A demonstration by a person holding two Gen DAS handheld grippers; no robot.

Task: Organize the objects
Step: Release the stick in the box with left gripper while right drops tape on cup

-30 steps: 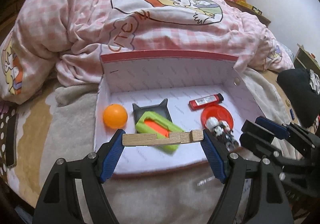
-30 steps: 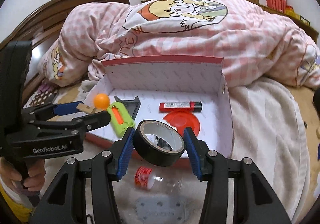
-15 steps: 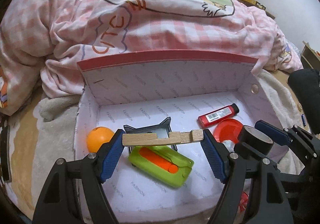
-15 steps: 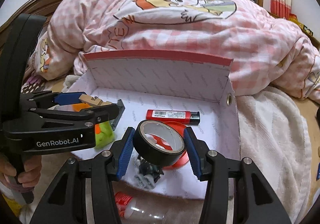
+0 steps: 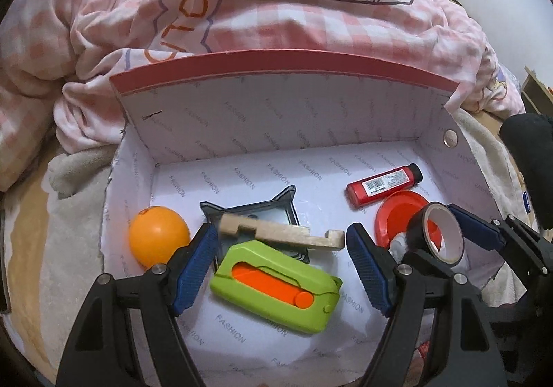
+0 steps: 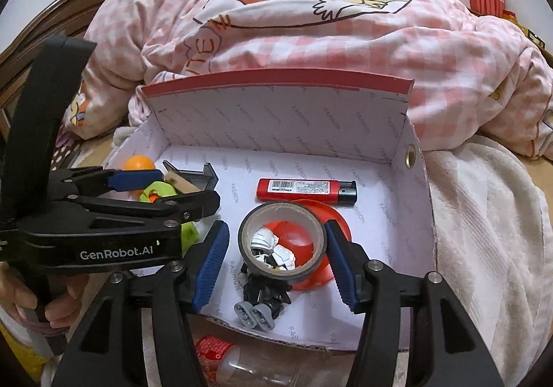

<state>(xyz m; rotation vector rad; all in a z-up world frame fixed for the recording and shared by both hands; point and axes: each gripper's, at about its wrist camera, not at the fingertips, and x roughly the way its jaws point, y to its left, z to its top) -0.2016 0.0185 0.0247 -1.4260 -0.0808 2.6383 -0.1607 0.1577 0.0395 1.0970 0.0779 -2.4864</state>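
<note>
A: Largest first?

B: One pink checked quilt (image 6: 311, 34), heaped behind everything. One cream blanket (image 6: 484, 214) beneath. One open box (image 5: 283, 110), white-lined with a red rim, standing on that blanket.

A: Contents of the box?

B: One green case with an orange slider (image 5: 276, 286), lying over the near edge of one dark square tray (image 5: 276, 210). One red disc (image 5: 397, 214). One red lighter with a barcode label (image 6: 306, 190), just behind the disc. One orange ball (image 5: 159, 240) at the left wall. One small black-and-white toy figure (image 6: 266, 283) at the near edge.

A: Grippers?

B: Two. Left gripper (image 5: 281, 248): jaws spread, and one notched wooden strip (image 5: 280, 235) lies loose between them, tilted, above the tray and case. Right gripper (image 6: 276, 245): jaws have just been opening; one roll of black tape (image 6: 281, 241) sits between them over the disc and the figure, with a gap showing at the left pad.

A: Outside the box?

B: One clear bottle with a red label (image 6: 235, 359), in front.
</note>
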